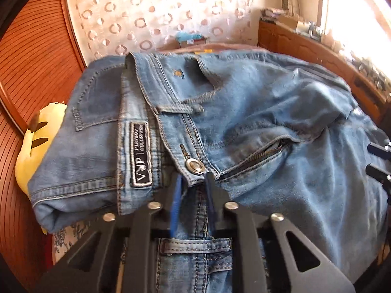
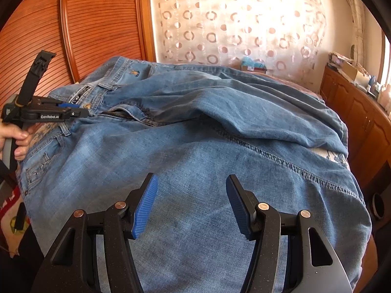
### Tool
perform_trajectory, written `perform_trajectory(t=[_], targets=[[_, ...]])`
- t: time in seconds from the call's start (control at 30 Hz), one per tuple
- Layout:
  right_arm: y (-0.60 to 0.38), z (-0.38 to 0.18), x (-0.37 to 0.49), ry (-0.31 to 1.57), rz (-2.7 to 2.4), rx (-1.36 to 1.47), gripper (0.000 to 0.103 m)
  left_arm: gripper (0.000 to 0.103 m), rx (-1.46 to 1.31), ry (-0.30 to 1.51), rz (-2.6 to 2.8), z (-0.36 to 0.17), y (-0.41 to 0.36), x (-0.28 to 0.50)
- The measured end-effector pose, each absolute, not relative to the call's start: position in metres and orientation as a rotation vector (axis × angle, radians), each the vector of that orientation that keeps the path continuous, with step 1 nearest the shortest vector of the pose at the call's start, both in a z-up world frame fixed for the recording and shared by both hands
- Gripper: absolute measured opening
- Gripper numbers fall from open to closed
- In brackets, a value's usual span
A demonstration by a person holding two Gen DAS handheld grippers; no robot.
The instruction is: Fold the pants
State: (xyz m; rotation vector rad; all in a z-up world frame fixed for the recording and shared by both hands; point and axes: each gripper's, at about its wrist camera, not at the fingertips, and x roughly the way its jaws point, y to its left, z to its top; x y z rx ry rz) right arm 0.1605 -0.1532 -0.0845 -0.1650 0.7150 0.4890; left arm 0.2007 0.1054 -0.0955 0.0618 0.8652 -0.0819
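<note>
Landmark: the metal waist button on the jeans, which are lying spread over a bed, waist toward the wooden wardrobe and legs running away from the button toward the sideboard.
Left gripper: its blue pads are pinching the waistband corner just under the button; denim is sitting between them, so I am reading this as a real grip.
Right gripper: its jaws are standing spread, hovering over the thigh cloth well away from the button, holding nothing.
Step in hand: judging by the open fly beside the button, the left side is taking the waist for the first lengthwise fold.
Doing it well: the left pinch is needing both layers of the band, not just the button flap, or the corner may be slipping out when lifted.
Right side's part: it is probably wanting a matching hold farther down the leg from the button, so the cloth is travelling as one sheet.
Watch: the far leg is lying bunched beyond the fly; it is likely needing smoothing before the fold.
Nearby: a yellow plush toy is sitting past the waist, on the wardrobe side of the button.
</note>
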Motion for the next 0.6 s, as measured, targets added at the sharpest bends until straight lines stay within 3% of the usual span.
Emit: perform_trajectory(t=[0.13, 0.37, 0.6], targets=[[-0.154, -0.084, 0.161, 0.714, 0.487, -0.157, 0.06, 0.004, 0.059, 0.801, -0.1, -0.078, 0.105, 0.187], [-0.162, -0.085, 0.163, 0.714, 0.482, -0.135, 0.06, 0.002, 0.029, 0.701, -0.022, -0.049, 0.13, 0.168], [-0.169, -0.085, 0.167, 0.717, 0.487, -0.118, 0.06, 0.003, 0.036, 0.779, 0.023, -0.077, 0.155, 0.175]])
